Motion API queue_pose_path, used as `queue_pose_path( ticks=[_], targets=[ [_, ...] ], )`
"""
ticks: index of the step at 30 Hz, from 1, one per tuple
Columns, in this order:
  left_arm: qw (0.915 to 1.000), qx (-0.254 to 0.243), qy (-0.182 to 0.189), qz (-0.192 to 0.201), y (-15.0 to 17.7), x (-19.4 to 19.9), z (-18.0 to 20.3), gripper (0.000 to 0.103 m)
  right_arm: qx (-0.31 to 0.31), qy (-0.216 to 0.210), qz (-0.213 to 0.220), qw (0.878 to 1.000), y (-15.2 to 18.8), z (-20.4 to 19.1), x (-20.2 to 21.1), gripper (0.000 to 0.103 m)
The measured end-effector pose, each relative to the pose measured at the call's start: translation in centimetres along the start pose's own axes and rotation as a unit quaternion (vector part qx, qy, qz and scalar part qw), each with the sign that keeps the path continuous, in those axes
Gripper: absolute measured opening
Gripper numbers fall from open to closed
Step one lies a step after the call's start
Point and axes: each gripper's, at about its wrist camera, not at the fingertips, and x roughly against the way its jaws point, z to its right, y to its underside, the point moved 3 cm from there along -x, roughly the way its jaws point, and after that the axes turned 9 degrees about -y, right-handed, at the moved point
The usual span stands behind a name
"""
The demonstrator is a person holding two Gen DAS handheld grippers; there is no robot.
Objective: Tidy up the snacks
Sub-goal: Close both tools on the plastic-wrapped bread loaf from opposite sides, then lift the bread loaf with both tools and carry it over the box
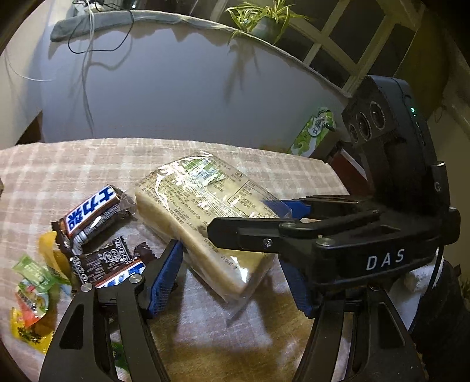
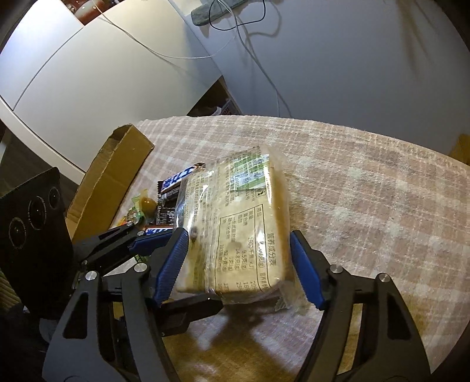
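A checked cloth point(image 2: 367, 182) covers the table. On it, near the middle, lies a flat wrapped block of biscuits point(image 2: 235, 223), printed side up. Two candy bars point(image 1: 94, 216) lie just left of the block, one behind the other. Small sweet wrappers point(image 1: 32, 282) lie further left, near the cloth's edge. A cardboard box point(image 2: 108, 176) lies at the cloth's left rim. Behind the table stands a wall, with a potted plant point(image 1: 264, 20) on a ledge above it.

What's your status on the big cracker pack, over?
Both grippers straddle the cracker pack: left gripper, right gripper, contact unclear. Pack flat on checked cloth. Chocolate bars and candies crowd its left; cardboard box beyond.
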Motion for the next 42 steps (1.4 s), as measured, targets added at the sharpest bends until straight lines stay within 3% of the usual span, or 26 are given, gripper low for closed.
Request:
queue_pose_path(
  ticks=[14, 25, 42],
  targets=[
    [0.9993, -0.007, -0.004, 0.037, 0.2, 4.9, -0.2, 0.066, 0.031, 0.014, 0.021, 0.999, -0.1, -5.3, 1.7, 0.072],
    [0.9968, -0.001, -0.02, 0.078, 0.9, 10.3, -1.7, 0.066, 0.071, 0.01, 0.032, 0.997, -0.8, -11.8, 1.4, 0.072],
    [0.9901, 0.041, -0.067, 0.116, 1.8, 16.4, -8.9, 0.066, 0.114, -0.03, 0.018, 0.993, -2.5, -20.3, -3.9, 0.072]
  ],
)
